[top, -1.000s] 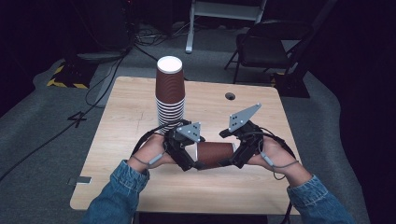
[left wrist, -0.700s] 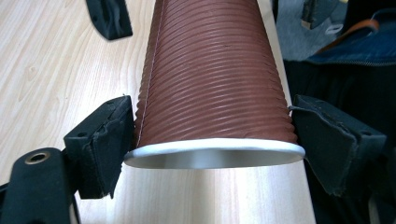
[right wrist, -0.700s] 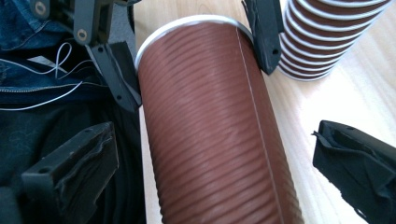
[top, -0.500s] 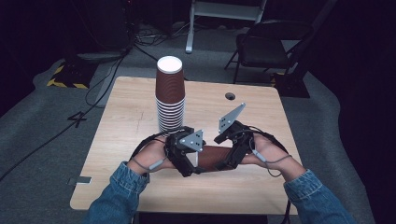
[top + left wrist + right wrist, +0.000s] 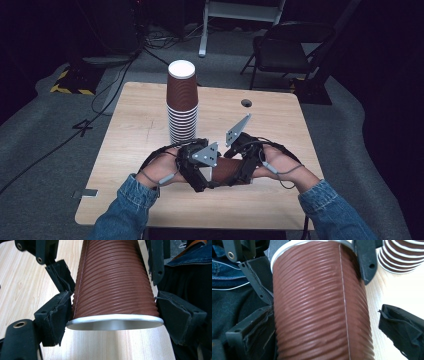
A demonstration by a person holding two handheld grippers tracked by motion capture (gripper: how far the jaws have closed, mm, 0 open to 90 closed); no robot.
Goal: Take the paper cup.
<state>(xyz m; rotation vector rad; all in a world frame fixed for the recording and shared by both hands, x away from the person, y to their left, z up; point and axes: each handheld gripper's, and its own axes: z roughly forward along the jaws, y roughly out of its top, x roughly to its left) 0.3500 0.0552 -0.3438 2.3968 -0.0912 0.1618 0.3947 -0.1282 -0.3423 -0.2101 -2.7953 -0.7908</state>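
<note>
While the left gripper (image 5: 210, 175) is clamped on a brown cup (image 5: 227, 170) at the stack's (image 5: 182, 105) five o'clock, the right gripper's (image 5: 240, 167) fingers, just closing slightly, straddle it loosely; stacking remains.

The tall stack of ribbed brown paper cups (image 5: 182, 102) stands on the pale wooden table (image 5: 280, 120), just beyond the grippers; right of the stack the tabletop lies open.
</note>
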